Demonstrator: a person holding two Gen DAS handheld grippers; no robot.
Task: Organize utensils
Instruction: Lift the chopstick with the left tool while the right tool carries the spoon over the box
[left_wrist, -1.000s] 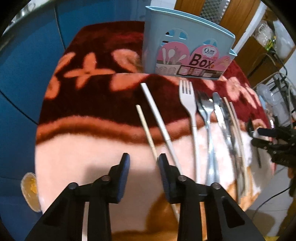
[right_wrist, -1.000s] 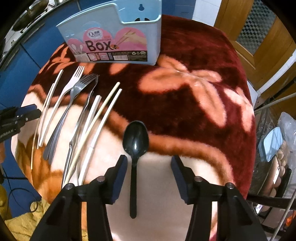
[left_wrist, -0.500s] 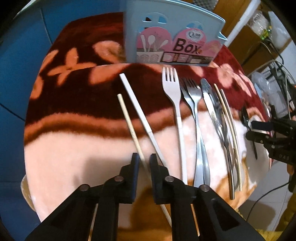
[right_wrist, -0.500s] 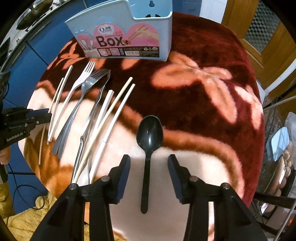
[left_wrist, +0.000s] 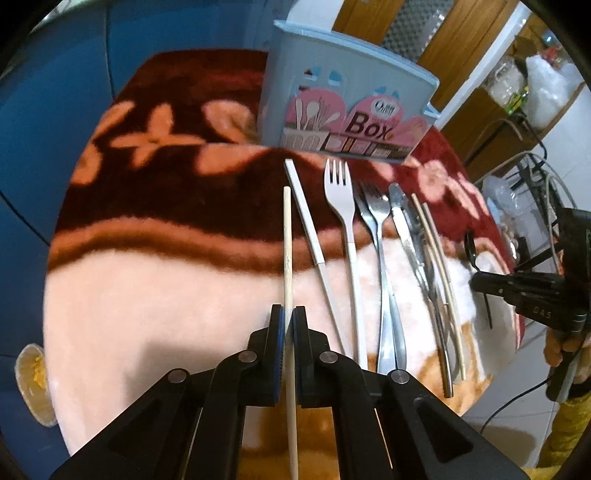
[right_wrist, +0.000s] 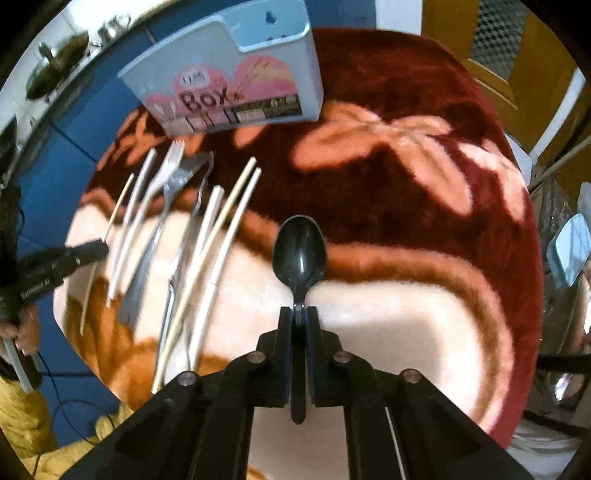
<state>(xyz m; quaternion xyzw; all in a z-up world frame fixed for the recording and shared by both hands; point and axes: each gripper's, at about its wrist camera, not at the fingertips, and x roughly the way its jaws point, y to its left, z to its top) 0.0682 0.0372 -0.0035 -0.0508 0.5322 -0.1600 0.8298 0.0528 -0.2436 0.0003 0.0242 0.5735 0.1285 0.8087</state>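
Observation:
My left gripper (left_wrist: 288, 314) is shut on a pale wooden chopstick (left_wrist: 287, 236) that points toward the light blue utensil box (left_wrist: 343, 107) at the back of the table. My right gripper (right_wrist: 299, 314) is shut on the handle of a black plastic spoon (right_wrist: 299, 251), bowl forward. The box also shows in the right wrist view (right_wrist: 229, 77). A white chopstick (left_wrist: 306, 229), a white fork (left_wrist: 343, 214), metal forks (left_wrist: 376, 229), a knife (left_wrist: 410, 236) and more chopsticks (left_wrist: 436, 251) lie in a row on the floral blanket.
The round table under the red and pink blanket (left_wrist: 166, 206) has a blue wall on the left. A small cup (left_wrist: 31, 384) sits below the left table edge. Wooden doors (right_wrist: 517, 48) and cluttered racks stand to the right. The table rim drops off close behind both grippers.
Both grippers have closed: the left on the wooden chopstick, the right on the black spoon's handle. The chopstick now points straight ahead from the left gripper.

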